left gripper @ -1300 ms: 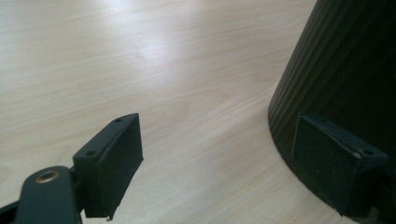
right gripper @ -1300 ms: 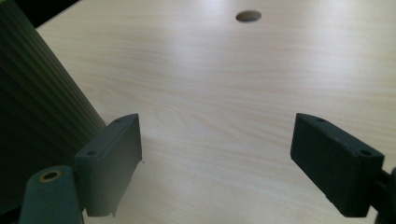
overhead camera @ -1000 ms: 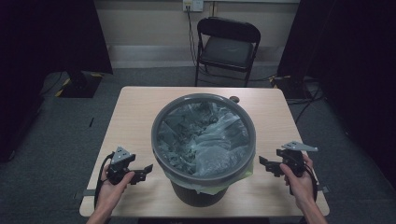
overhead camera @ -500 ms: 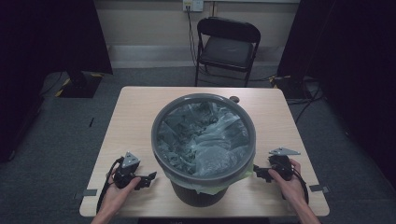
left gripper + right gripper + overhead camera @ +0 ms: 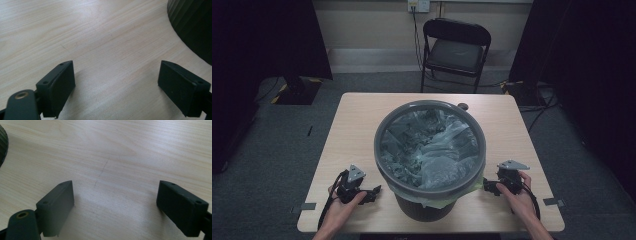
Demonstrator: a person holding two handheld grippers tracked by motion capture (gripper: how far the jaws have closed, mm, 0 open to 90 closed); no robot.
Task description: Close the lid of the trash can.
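both your grippers have dropped toward the near edge of the table (image 5: 362, 115) and closed in on the bin (image 5: 430, 150) since a second ago. your left gripper (image 5: 371, 193) sits low just beside the bin's left side, jaws spread wide with only bare wood between them. your right gripper (image 5: 490, 187) is just beside the bin's right side, near the pale green bag edge (image 5: 447, 201) hanging under the rim, jaws also wide apart and holding nothing. the bin stands at the middle of the table, its grey liner (image 5: 432, 147) tucked over the rim. this looks like the approach before gripping the liner. next, raise each gripper to the rim and bring the jaws around the folded plastic.
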